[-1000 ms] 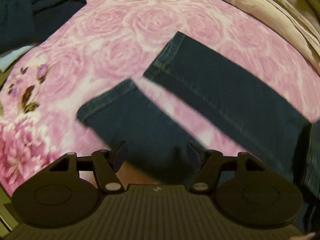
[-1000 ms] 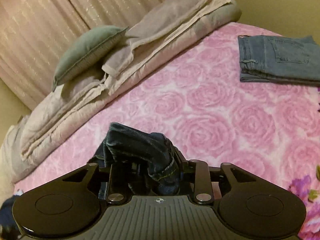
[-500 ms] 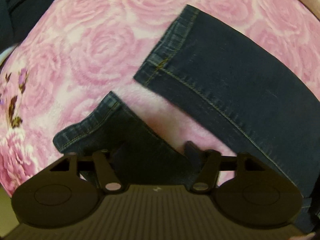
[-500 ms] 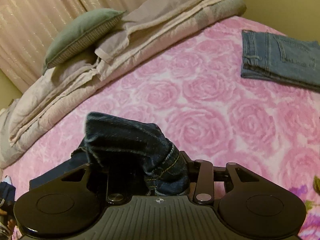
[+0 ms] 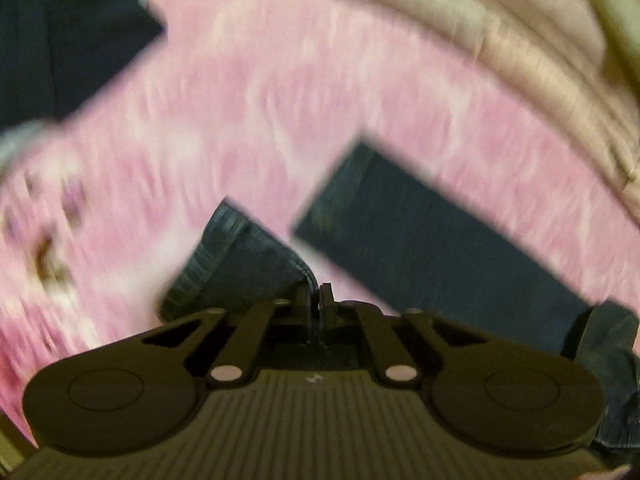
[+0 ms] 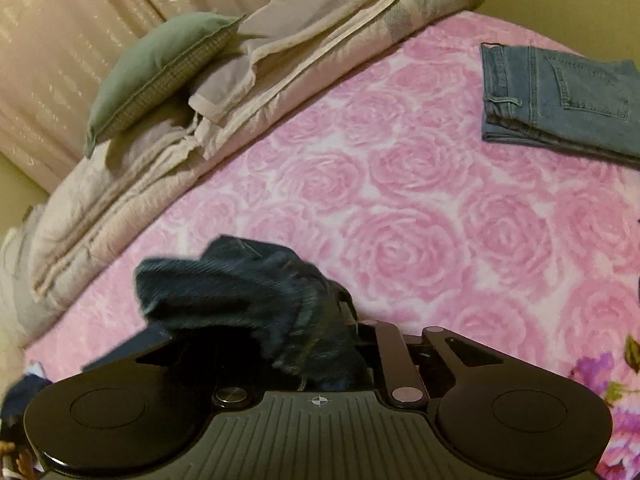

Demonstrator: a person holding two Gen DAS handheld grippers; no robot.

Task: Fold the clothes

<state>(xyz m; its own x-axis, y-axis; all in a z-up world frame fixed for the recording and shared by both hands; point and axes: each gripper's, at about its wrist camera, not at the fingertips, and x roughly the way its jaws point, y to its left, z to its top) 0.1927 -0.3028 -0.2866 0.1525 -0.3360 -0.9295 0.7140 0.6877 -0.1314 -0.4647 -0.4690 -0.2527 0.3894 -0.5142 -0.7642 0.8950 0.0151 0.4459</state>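
Jeans (image 5: 420, 240) are spread on bed (image 6: 400, 208): one leg hem clenched in left gripper (image 5: 316, 300) jaws, bunched denim clamped in right gripper (image 6: 320, 344). Judged heavy, floppy; best gripped at hems/seams.

Left wrist view, blurred: the near trouser leg (image 5: 236, 264) ran from the left gripper (image 5: 316, 300) toward 11 o'clock; the far leg (image 5: 432, 240) lay at 1 o'clock, apart from it. A garment (image 5: 60, 48) lay at 10 o'clock. Right wrist view: bunched jeans (image 6: 248, 304) sat at the right gripper (image 6: 340, 336). Folded jeans (image 6: 560, 100) lay on the bedspread (image 6: 400, 220) at 2 o'clock, a cushion (image 6: 160, 68) on the bedding (image 6: 280, 72) at 11 o'clock.
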